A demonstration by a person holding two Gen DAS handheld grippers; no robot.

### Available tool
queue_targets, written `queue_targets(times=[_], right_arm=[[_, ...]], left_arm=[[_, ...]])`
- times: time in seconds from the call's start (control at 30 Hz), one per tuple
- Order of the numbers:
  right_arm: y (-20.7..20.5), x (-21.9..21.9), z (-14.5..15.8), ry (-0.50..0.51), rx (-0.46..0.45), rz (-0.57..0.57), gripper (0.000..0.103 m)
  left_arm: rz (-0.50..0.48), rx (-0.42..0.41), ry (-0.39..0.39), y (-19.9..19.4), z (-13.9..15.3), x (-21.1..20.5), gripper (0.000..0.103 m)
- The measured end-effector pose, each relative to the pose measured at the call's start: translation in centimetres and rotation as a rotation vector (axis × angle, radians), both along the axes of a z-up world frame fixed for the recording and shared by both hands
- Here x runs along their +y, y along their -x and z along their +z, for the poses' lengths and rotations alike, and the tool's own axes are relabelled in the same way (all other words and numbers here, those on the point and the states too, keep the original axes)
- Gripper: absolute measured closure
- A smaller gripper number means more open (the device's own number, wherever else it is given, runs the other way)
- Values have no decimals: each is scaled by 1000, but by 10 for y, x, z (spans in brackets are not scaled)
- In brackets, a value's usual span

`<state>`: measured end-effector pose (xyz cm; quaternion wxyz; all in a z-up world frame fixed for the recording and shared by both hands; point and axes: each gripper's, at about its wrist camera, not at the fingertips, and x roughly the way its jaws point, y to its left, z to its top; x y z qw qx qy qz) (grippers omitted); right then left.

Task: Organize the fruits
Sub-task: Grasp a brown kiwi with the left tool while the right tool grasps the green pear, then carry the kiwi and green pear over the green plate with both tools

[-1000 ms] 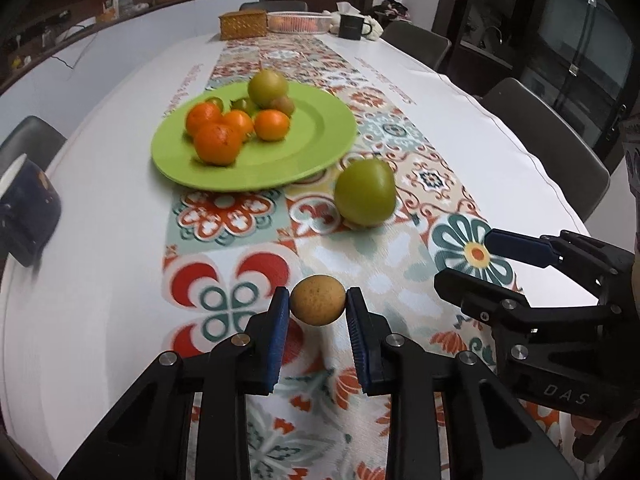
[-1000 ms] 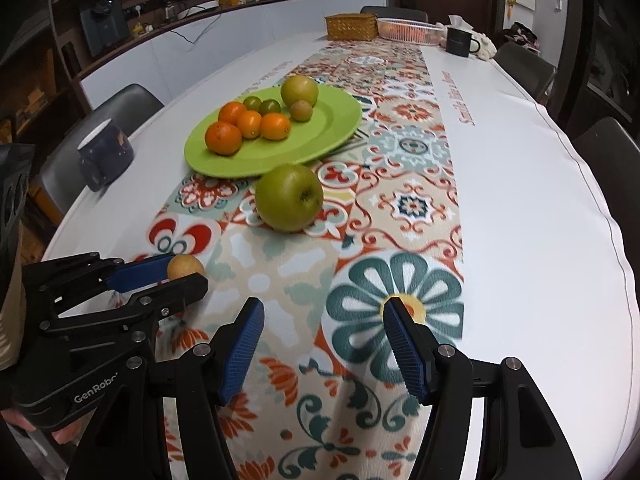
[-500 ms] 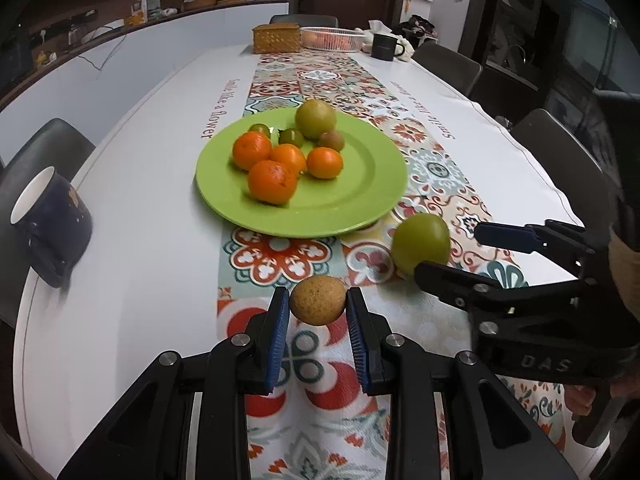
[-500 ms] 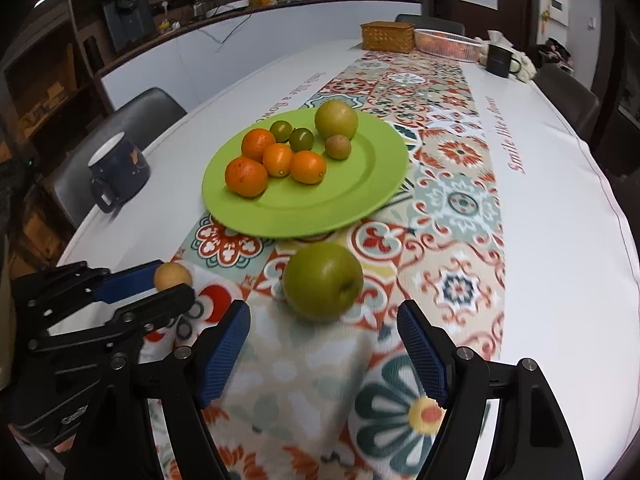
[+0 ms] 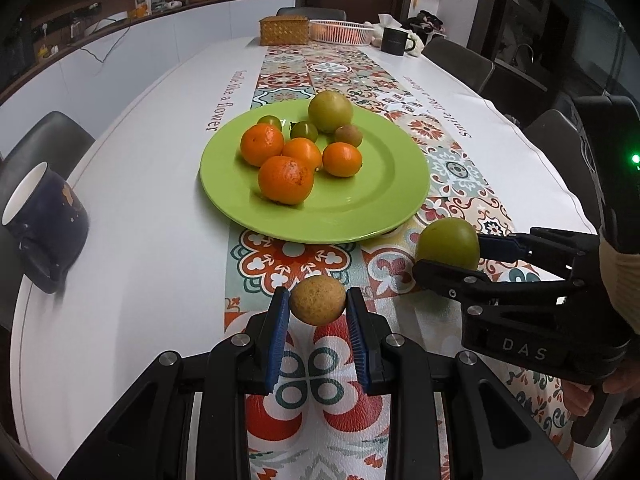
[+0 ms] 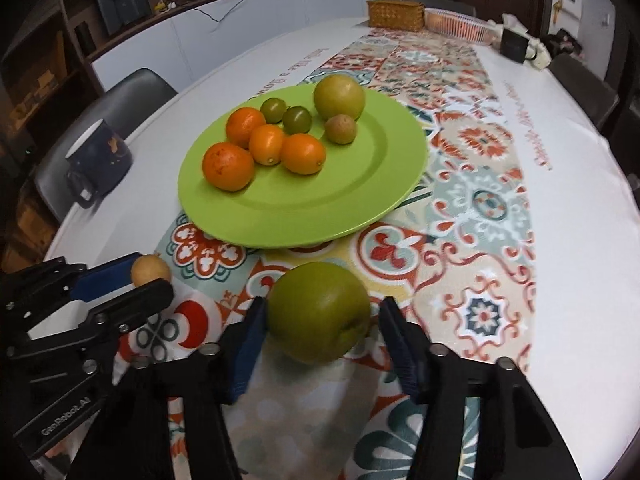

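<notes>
1. The small brown fruit point(image 5: 317, 300) sits clamped between the blue pads of your left gripper point(image 5: 318, 322), held above the patterned table runner point(image 5: 328, 432), just short of the near rim of the green plate point(image 5: 372, 208).
2. The green apple point(image 6: 318, 318) rests on the runner just in front of the plate, between the jaws of your right gripper point(image 6: 320, 342); those jaws are closing, the left pad at the apple's skin, the right pad a gap away.
3. On the plate lie four oranges point(image 5: 285, 179), two small green fruits point(image 5: 304, 130), a large green fruit point(image 5: 330, 111) and a small brown one point(image 5: 348, 135).
4. A dark blue mug point(image 5: 44, 216) stands left of the plate on the white table point(image 5: 132, 240).
5. Beyond the plate, at the table's far end, a wicker box point(image 5: 284, 31), a white basket point(image 5: 342, 32) and a black mug point(image 5: 394, 40).
</notes>
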<state>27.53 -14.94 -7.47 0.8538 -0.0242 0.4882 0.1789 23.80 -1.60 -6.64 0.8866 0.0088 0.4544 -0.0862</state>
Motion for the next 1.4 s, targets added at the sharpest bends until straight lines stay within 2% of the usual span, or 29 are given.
queue_targets(times=[0.37,0.73,0.9,1.07,1.4], right_arm=[[5,-1,4,-4,-31,-22,51],[9,-1,49,-29,-134,-14,51],[0,-1,64,-26,-166,-8,51],[-21,0,65,-7,-162,1,51],[-64,4,53,24,-146,13,51]], left_arm=[[0,-18,9,4,7,2,74],[-19,-97,24,-4,42,5,74],[-35,-140,15,-20,59,2,74],[-45,-163,8,-46,67,1,74],[-84,-130,-4,-96,53,-2,74]])
